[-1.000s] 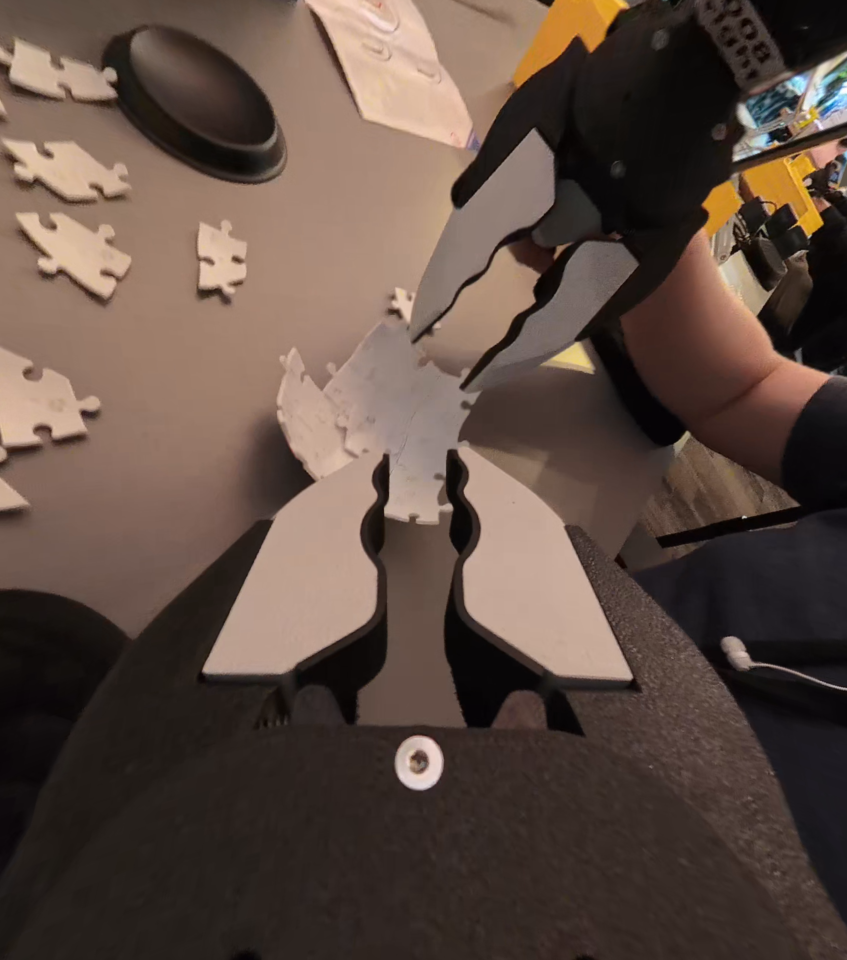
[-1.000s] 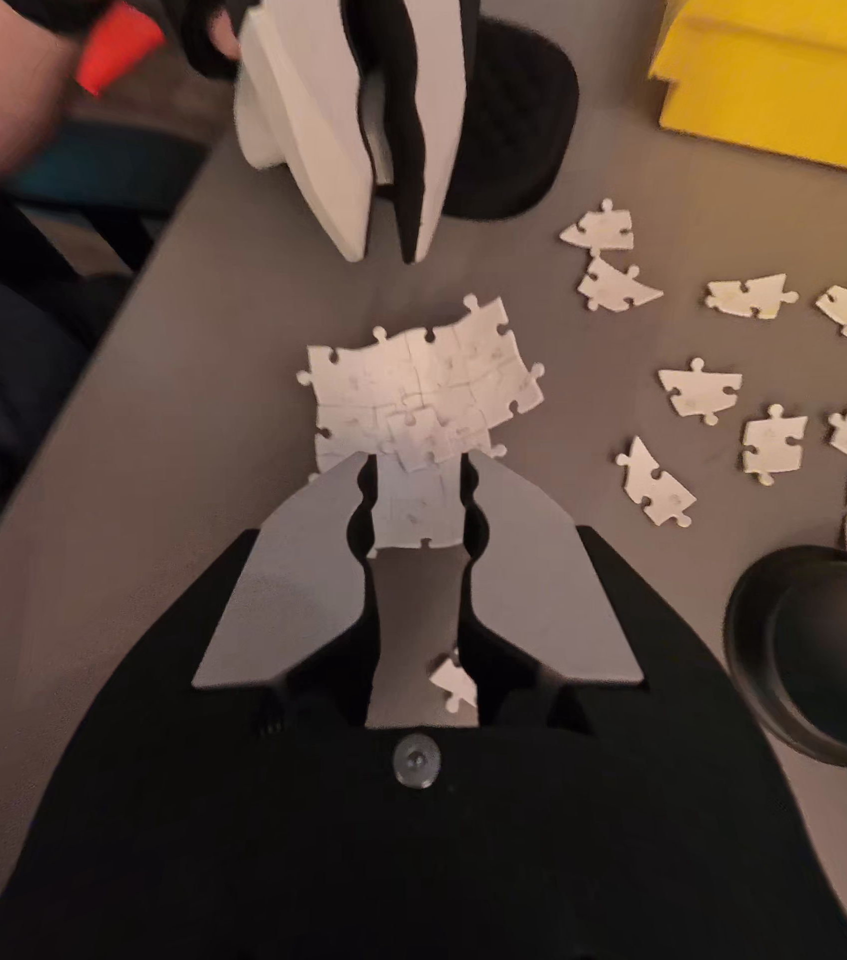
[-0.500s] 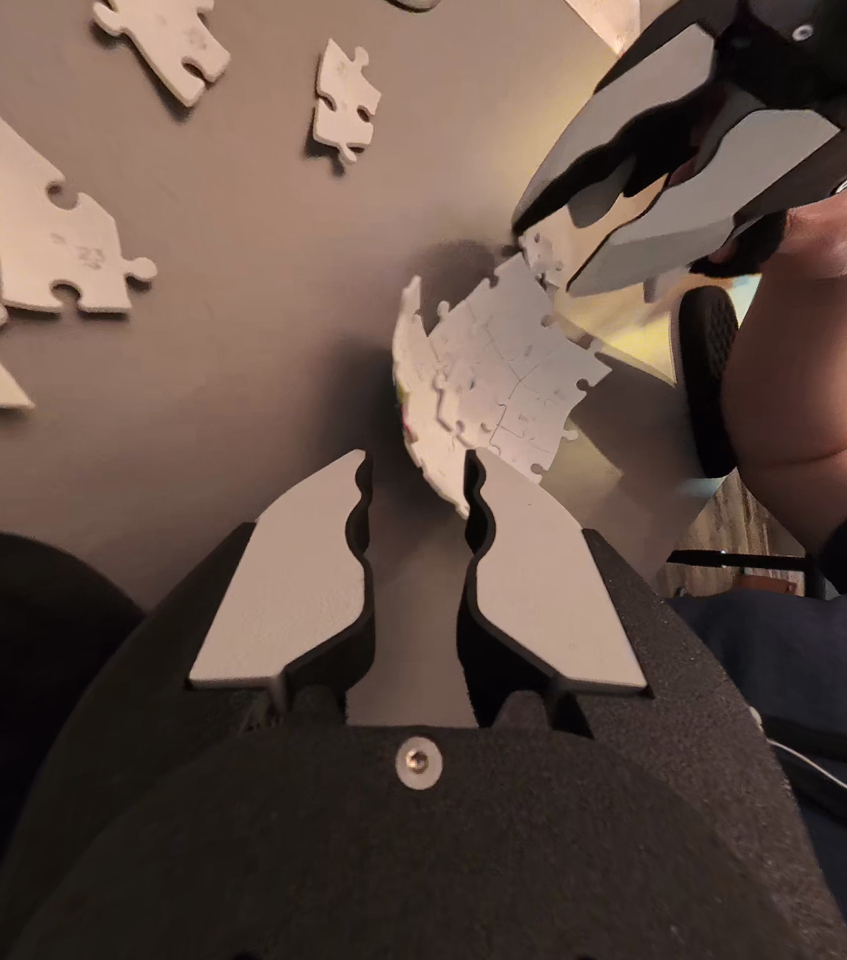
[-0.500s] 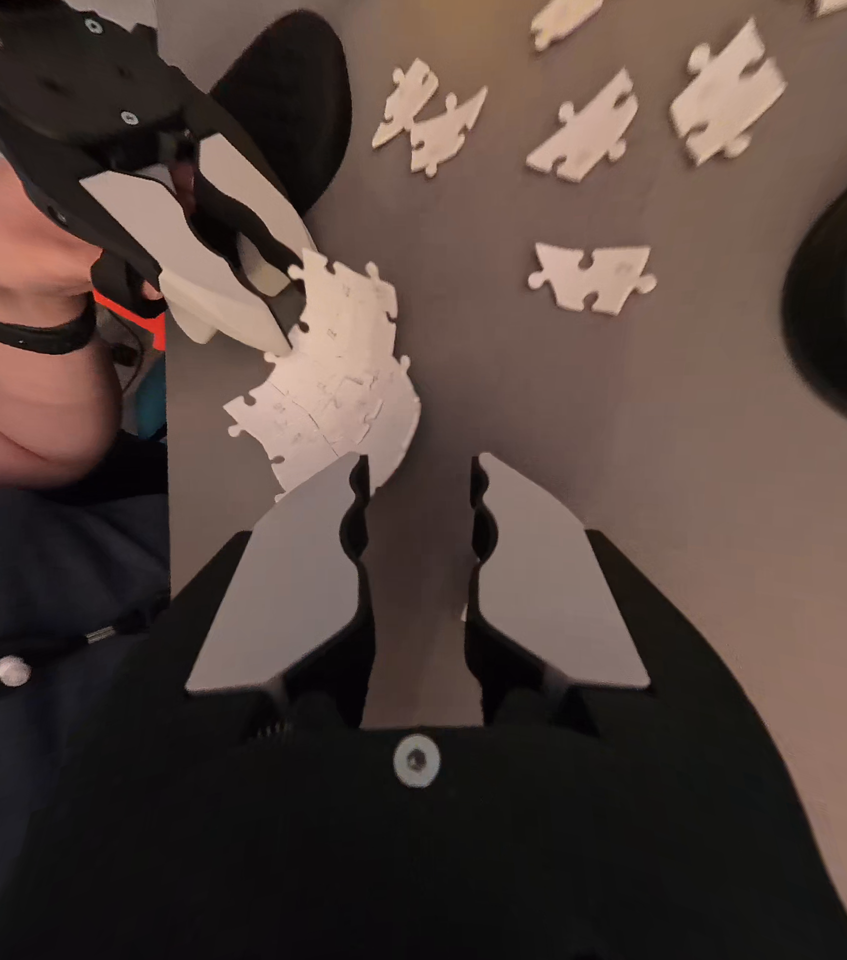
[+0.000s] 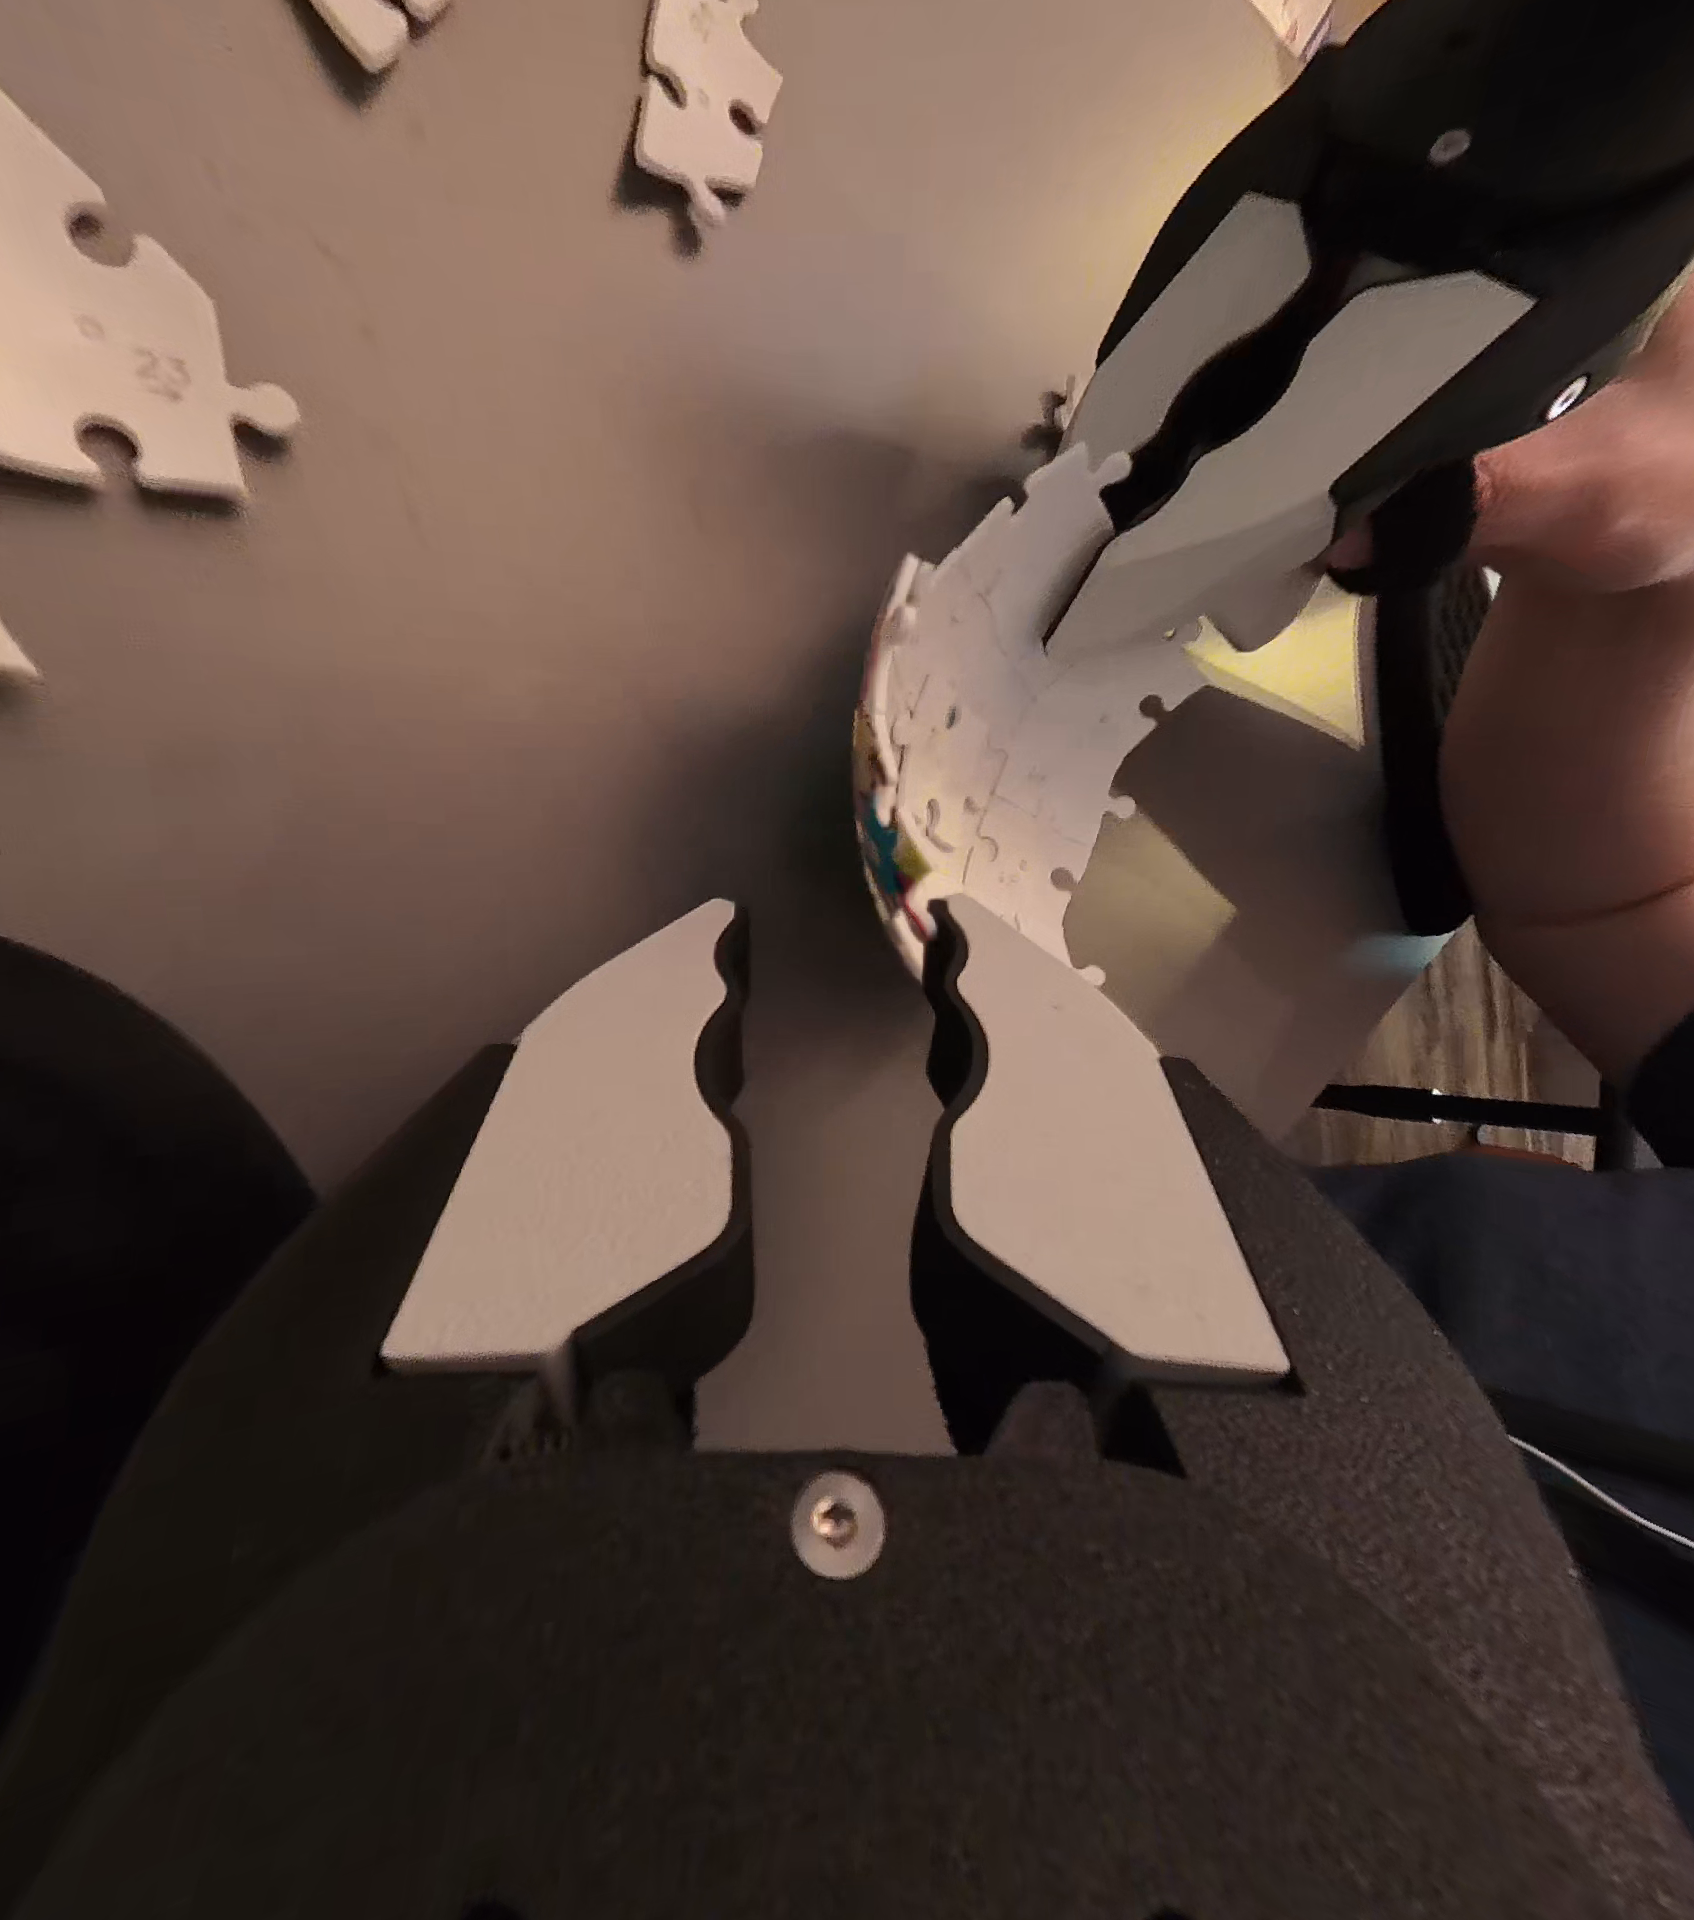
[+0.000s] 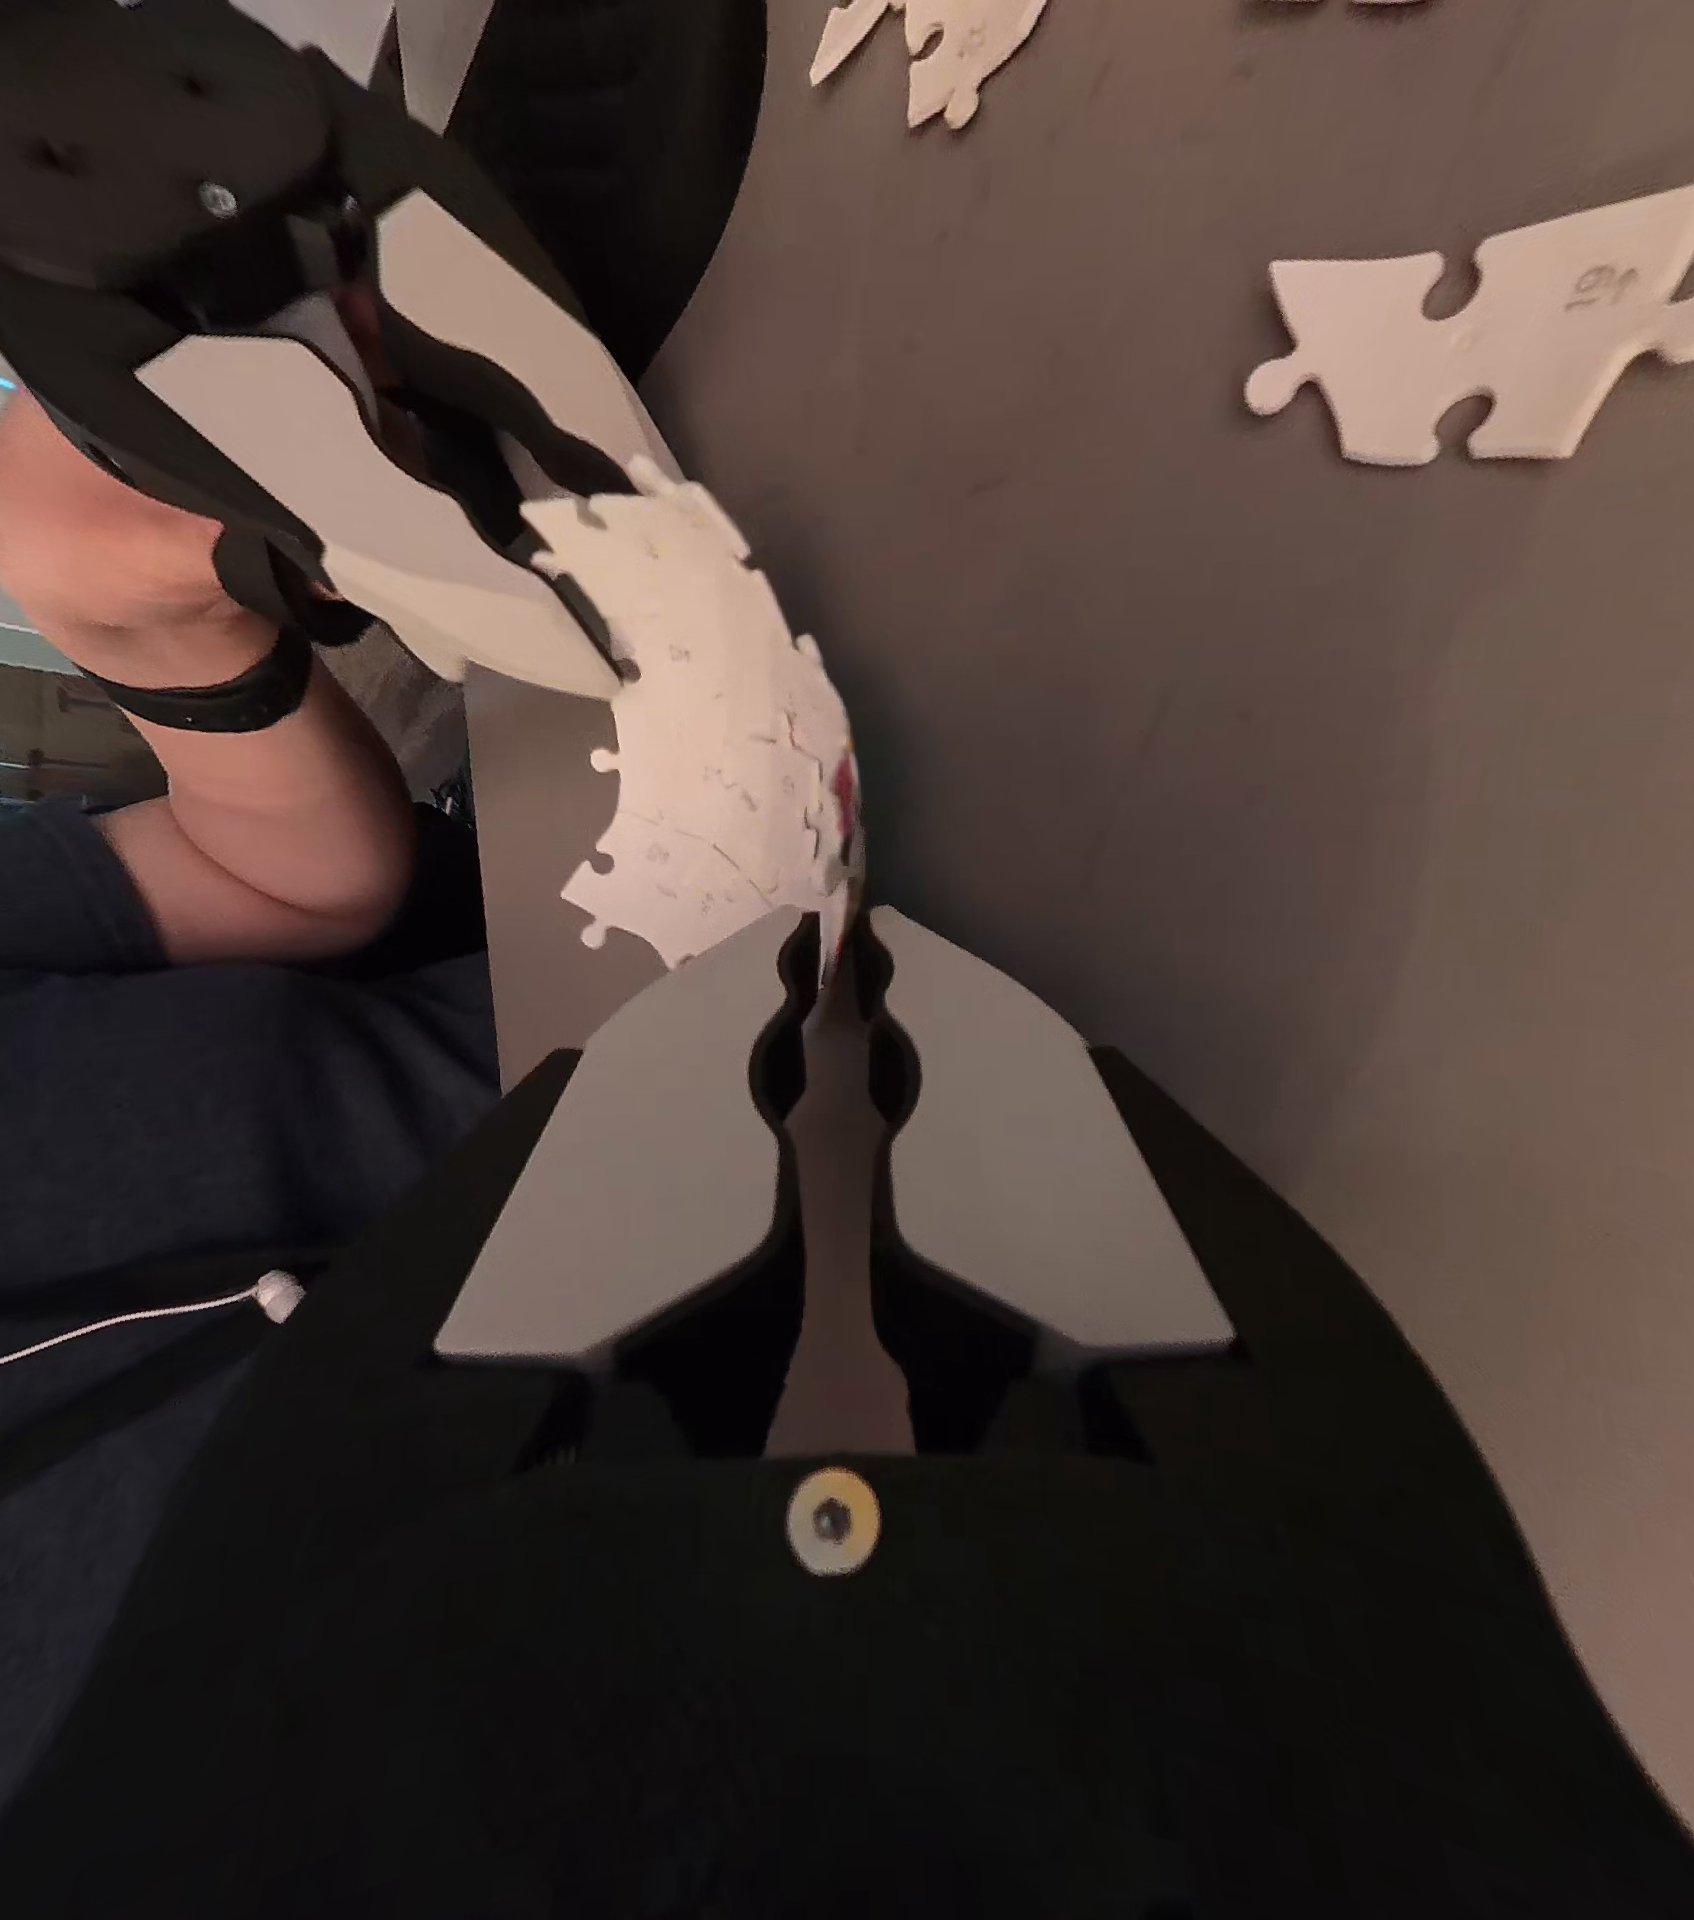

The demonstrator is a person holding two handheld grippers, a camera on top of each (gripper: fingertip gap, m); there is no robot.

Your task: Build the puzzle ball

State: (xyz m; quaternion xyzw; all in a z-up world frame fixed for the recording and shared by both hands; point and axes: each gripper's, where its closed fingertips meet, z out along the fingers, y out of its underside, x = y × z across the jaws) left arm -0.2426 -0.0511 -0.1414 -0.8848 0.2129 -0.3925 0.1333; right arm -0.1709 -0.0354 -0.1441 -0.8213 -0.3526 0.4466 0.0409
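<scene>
A curved white part-built puzzle ball shell (image 5: 988,748) stands tilted on its edge over the grey table (image 5: 510,623), colour print showing on its outer side. My right gripper (image 6: 838,925) is shut on one rim of the shell (image 6: 718,758); it also shows in the left wrist view (image 5: 1082,561), pinching the far rim. My left gripper (image 5: 832,914) is open, and its right fingertip touches the shell's near rim. In the right wrist view the left gripper (image 6: 625,571) straddles that rim with its jaws apart.
Loose white puzzle pieces (image 5: 84,343) (image 6: 1487,322) lie flat on the table beyond the shell. A black round object (image 6: 614,156) sits by the table's edge. A person's forearms and dark clothing (image 6: 147,1091) are close beside the shell. The gap from one gripper's tips to the other's is roughly 8 centimetres.
The right gripper has closed on the shell's rim. The shell has tipped up more steeply. Both grippers have moved closer to the table, and the left gripper stays open at the other rim.
</scene>
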